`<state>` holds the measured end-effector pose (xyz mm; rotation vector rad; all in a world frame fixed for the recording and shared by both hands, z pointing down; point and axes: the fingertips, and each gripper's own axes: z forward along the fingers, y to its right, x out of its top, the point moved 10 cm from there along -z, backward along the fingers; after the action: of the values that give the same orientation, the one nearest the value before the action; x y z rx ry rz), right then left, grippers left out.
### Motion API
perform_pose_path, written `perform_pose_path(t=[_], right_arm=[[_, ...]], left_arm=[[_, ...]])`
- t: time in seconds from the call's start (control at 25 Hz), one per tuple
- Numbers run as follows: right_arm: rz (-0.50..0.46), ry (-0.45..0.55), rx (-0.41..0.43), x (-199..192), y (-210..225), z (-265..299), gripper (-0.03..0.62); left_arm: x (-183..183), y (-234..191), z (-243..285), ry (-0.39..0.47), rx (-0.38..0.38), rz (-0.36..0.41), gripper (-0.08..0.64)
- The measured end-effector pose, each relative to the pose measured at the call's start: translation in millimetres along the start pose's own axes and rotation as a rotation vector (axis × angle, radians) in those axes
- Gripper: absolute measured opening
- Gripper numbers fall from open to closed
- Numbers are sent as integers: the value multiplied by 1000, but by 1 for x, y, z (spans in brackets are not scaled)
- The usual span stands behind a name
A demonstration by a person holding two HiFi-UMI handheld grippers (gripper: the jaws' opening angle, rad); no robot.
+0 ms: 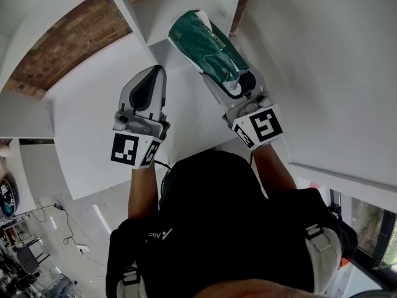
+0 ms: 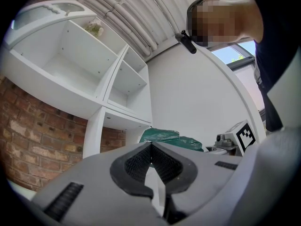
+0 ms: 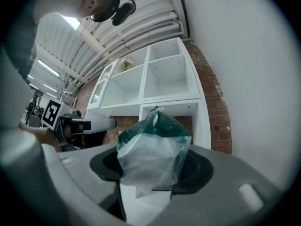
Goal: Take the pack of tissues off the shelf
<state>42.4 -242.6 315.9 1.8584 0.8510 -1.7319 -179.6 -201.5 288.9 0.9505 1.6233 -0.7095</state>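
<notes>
Head view: grips the pack of tissues (image 1: 211,48) by its near end in the right gripper (image 1: 234,84), long axis running on from the jaws toward the shelf (image 1: 133,8) front edge.

Left gripper view: shows the left gripper (image 2: 151,149) pressed together on nothing, pack ahead and to its right.

Right gripper view: pinches the wrapper firmly; seems clear of the shelf's lower opening, with nothing in the way.

Passage on the right is blocked by a white wall (image 3: 249,69). The shelf (image 3: 160,101) is left open at the front in every compartment, one upper compartment being partly taken by a small plant (image 3: 125,64).
</notes>
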Motion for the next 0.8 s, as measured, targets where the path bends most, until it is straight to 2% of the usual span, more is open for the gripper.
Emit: perform_pose_path(t=[0.8], right_arm=[[15, 25, 9, 6, -6, -1, 267]], left_arm=[[7, -3, -8, 13, 26, 9, -2]])
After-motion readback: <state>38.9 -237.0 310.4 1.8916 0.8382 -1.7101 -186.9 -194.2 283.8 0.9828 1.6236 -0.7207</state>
